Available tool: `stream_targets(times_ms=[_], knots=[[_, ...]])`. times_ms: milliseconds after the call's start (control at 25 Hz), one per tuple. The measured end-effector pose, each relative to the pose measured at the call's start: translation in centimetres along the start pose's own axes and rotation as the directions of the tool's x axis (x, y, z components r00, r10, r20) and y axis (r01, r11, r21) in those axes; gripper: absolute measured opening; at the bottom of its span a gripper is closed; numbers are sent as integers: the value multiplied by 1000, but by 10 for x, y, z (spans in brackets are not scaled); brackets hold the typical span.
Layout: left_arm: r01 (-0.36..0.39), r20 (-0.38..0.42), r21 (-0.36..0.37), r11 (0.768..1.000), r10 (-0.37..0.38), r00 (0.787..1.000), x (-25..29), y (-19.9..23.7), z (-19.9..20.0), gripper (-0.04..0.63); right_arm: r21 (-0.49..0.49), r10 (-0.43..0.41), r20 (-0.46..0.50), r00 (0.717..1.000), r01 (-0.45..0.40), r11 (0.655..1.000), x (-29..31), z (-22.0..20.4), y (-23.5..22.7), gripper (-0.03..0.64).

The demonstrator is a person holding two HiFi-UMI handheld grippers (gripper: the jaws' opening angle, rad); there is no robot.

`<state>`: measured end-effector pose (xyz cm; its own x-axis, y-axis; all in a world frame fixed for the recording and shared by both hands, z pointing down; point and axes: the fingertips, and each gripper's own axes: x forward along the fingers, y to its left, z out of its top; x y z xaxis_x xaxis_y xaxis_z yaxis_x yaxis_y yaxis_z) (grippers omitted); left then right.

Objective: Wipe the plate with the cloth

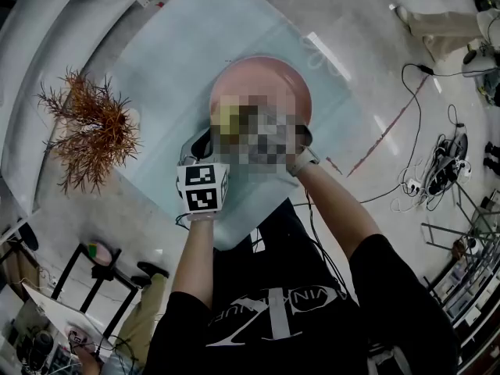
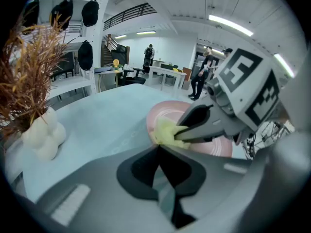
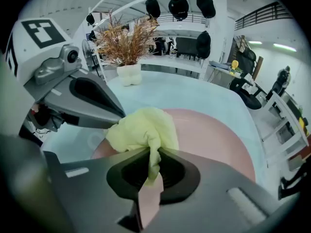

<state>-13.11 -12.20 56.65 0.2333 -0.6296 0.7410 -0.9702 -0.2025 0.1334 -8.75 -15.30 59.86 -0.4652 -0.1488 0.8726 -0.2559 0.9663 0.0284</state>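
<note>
Plate, pink, round, flat on pale counter, straight before you. Your right tool clamped on yellow cloth, wad over plate's near edge; bare plate face lies ahead of it. Your left tool closed, empty, just beside cloth at near-left rim.

Table: open surface far and left of the plate. Only obstruction on it is a dried plant at the left edge, well apart from the plate. Plate: far and right portions bare and reachable. Near left rim crowded: the cloth is bunched there in the closed jaws of the right hand-held gripper, with the left hand-held gripper just beside it, jaws together. Right of the table, cables lie on the floor
</note>
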Motion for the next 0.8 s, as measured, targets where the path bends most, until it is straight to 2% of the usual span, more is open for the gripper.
stream_targets(times_ms=[320,520,800], knots=[[-2,-4,-12,1000,2,1000,1,1,-1,0,17,-121,-23,992,122,992,2,1,-58,38],[5,-5,-15,1000,-5,1000,0,1,-1,0,93,-189,-41,981,192,977,-8,-15,-83,38],[16,-1,-13,1000,-16,1000,1,2,-1,0,181,-250,-96,964,263,947,-22,-42,-90,37]])
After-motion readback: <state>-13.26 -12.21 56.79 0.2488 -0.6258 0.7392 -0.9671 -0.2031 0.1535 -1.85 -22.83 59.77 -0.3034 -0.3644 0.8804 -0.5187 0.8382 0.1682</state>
